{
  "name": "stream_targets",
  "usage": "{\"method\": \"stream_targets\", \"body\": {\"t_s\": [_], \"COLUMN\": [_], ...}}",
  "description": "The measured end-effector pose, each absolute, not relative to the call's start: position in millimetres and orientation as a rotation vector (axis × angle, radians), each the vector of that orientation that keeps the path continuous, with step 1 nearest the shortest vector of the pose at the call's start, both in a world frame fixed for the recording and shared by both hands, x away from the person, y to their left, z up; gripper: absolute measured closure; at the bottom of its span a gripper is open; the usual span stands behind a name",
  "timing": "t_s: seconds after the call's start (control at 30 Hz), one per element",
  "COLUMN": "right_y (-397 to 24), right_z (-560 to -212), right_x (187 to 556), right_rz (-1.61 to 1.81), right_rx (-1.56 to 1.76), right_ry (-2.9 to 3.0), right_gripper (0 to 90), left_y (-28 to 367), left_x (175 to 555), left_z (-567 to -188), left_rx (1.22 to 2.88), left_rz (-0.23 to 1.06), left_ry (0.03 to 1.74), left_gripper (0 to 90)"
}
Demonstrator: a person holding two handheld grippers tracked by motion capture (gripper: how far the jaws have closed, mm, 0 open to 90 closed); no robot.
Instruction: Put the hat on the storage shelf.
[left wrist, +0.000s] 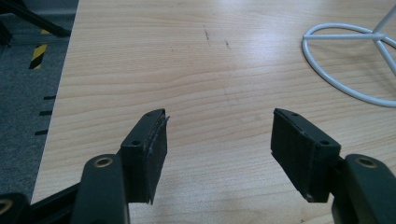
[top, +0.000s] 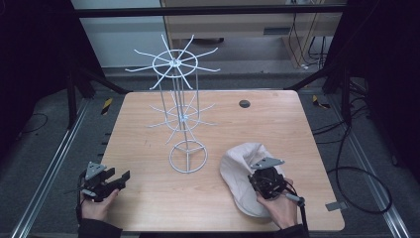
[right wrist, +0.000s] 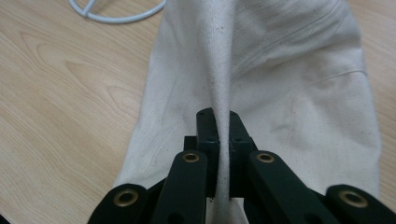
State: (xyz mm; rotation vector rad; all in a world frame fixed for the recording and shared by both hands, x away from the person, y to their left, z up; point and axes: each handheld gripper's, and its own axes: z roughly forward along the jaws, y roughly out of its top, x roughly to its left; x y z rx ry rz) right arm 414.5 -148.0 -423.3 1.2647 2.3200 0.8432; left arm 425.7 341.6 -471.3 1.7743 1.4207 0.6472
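Observation:
A cream-white cloth cap point(top: 242, 171) lies at the front right of the wooden table point(top: 213, 124). My right gripper point(top: 262, 179) sits on top of it, held by a hand. In the right gripper view the cap point(right wrist: 280, 84) has a raised fold pinched between the jaws, and my right gripper point(right wrist: 223, 126) is shut on that fold. My left gripper point(top: 121, 179) rests at the table's front left, apart from the cap. In the left gripper view my left gripper point(left wrist: 219, 135) stands open over bare wood with nothing between its fingers.
A white wire display stand point(top: 184, 109) with two tiers of radiating hooks rises from a ring base point(top: 188, 157) in the table's middle, just left of the cap. Its ring base point(left wrist: 348, 60) lies ahead of the left jaws. A dark round grommet point(top: 244, 103) sits near the far edge.

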Motion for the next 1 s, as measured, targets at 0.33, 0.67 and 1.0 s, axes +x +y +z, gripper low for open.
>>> {"method": "stream_targets", "body": {"t_s": [0.33, 0.67, 1.0], "right_y": [-162, -167, -177], "right_z": [-403, -391, -382], "right_x": [406, 400, 395], "right_rz": [0.945, 1.052, 1.168], "right_rx": [1.230, 1.193, 1.120], "right_ry": [2.273, 2.207, 2.094], "right_gripper": [88.3, 88.4, 88.4], "left_y": [342, 342, 341], "left_x": [426, 426, 426], "left_z": [-471, -471, -471], "left_rx": [1.772, 1.777, 1.775], "left_rz": [0.652, 0.651, 0.648], "left_ry": [1.421, 1.421, 1.421], "left_gripper": [36.1, 36.1, 36.1]}}
